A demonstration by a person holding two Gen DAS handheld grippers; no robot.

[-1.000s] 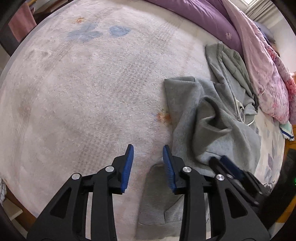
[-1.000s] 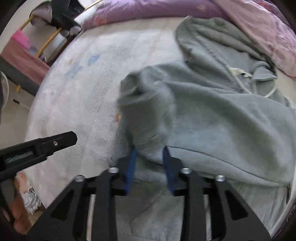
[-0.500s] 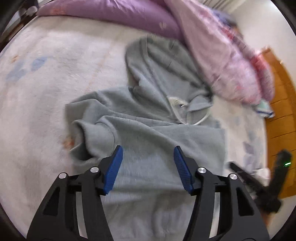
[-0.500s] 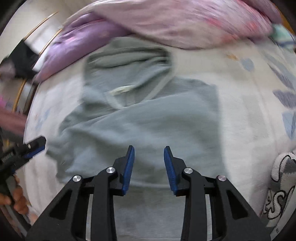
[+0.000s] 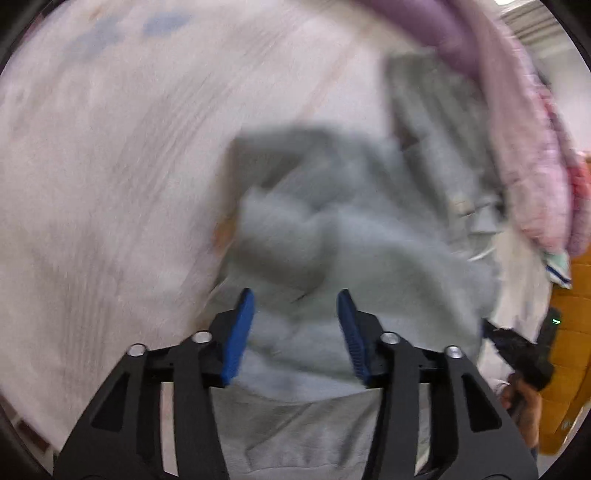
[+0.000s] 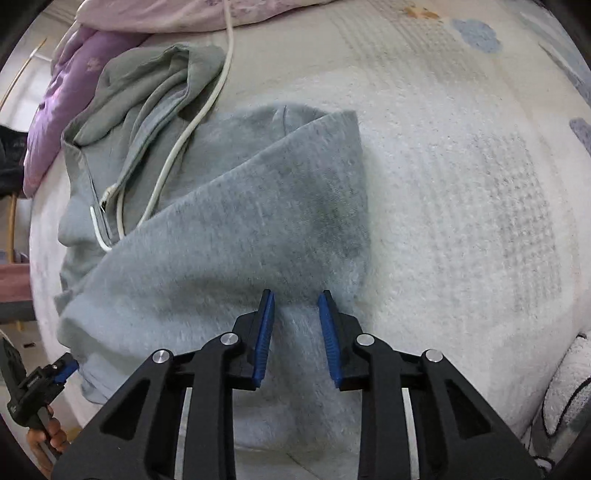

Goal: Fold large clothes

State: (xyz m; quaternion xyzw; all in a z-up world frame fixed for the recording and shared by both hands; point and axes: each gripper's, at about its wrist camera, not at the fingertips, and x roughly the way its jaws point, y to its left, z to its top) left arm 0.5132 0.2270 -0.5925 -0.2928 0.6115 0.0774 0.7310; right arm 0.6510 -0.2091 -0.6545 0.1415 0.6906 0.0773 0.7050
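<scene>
both pairs of jaws stand apart with nothing between them. the left gripper (image 5: 293,321) hangs over the grey hoodie (image 5: 354,266), its blue pads spread wide above the bunched cloth near the hoodie's lower part; this view is smeared by motion, so the folds there are hard to read. the right gripper (image 6: 295,325) hovers over the hoodie (image 6: 229,229) too, close to its right edge, the pads parted a little less than the left ones; whether they touch the cloth cannot be told.

the hoodie lies spread on the bed (image 6: 461,184), on a pale patterned cover. in the right wrist view one flap of it is turned diagonally across the body, the hood (image 6: 147,77) is crumpled at the far end, and a white drawstring (image 6: 173,147) trails across the neck opening. beyond the hood lie a purple pillow (image 6: 62,99) and a pink quilt (image 6: 177,11). at the hoodie's lower left corner the left gripper's tip (image 6: 64,369) shows, just beside the hem.

in the left wrist view the right gripper (image 5: 517,347) appears to the right of the hoodie.
</scene>
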